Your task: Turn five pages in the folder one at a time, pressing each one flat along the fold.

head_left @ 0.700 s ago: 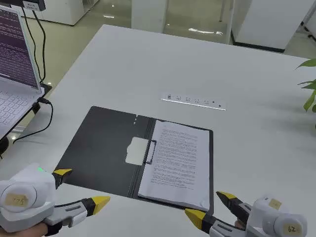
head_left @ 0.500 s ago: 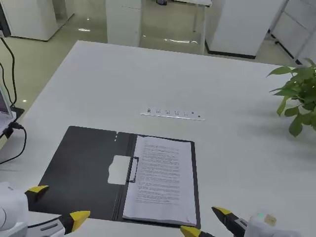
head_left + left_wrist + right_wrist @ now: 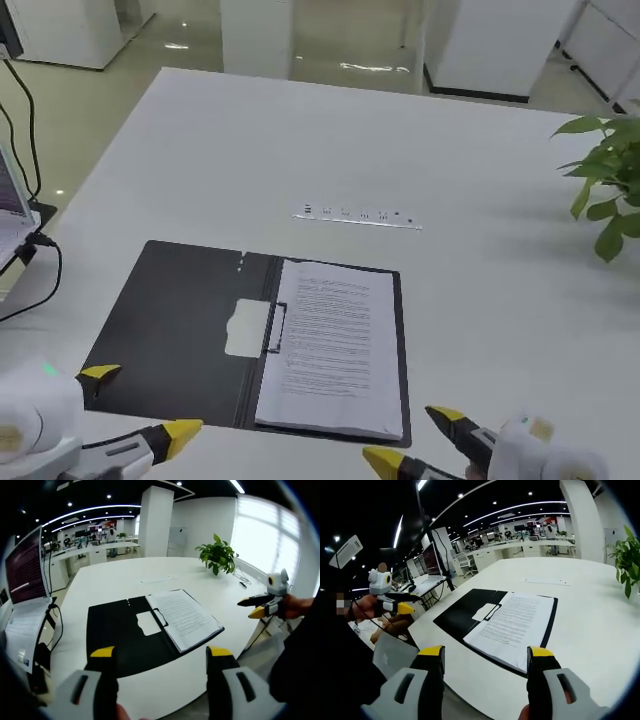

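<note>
Where folder (image 3: 180,330) edge ends, right gripper (image 3: 414,437), seemingly apart

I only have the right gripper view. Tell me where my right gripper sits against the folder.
Observer: In the head view the right gripper hovers by the near right corner of the folder, open, touching neither it nor the pages.
Operator: Now check the left gripper's jaws.
Observer: The left gripper view shows the left gripper open with nothing between its jaws, aimed at the folder.
</note>
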The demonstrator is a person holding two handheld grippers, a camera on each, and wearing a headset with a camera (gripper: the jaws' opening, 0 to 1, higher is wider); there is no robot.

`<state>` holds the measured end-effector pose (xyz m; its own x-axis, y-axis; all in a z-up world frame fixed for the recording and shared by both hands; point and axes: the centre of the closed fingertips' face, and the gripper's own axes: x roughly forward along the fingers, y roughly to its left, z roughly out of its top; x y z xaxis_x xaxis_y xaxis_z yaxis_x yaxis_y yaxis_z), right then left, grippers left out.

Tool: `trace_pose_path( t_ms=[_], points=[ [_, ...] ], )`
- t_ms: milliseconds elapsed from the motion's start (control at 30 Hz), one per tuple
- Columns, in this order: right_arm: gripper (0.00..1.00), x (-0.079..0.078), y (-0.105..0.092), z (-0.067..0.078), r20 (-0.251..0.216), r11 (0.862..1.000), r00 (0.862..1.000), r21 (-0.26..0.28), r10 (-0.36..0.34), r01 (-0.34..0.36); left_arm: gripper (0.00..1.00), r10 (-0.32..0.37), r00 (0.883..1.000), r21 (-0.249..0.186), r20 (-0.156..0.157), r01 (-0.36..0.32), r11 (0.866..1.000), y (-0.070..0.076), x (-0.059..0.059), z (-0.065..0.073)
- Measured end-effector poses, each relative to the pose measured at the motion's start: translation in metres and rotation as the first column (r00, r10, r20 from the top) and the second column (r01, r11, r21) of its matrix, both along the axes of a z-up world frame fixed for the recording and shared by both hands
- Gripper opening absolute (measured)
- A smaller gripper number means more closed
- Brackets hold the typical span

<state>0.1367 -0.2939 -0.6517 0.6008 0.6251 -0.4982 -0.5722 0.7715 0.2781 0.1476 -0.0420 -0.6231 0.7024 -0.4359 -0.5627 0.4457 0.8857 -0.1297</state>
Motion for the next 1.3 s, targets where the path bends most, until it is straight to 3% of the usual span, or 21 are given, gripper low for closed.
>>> trace_pose_path(
  t_ms=[633,1000,1300],
  points=[
    [0.65,0.0,0.014,-0.001,-0.007,0.999,0.999,-0.009,0.033,-0.033,0.72,0.024,1.0,-0.007,-0.017,-0.024,1.0,0.017,-0.007,-0.011],
    [0.65,-0.004,0.01,-0.002,-0.006,1.0,1.0,-0.014,0.017,-0.017,0.72,-0.015,1.0,0.007,-0.016,0.015,1.0,0.014,0.003,-0.01],
    [0.65,-0.001,0.012,-0.003,-0.007,1.0,1.0,-0.013,0.02,-0.02,0.72,-0.005,1.0,0.004,-0.013,0.005,1.0,0.016,0.005,-0.008]
  ],
)
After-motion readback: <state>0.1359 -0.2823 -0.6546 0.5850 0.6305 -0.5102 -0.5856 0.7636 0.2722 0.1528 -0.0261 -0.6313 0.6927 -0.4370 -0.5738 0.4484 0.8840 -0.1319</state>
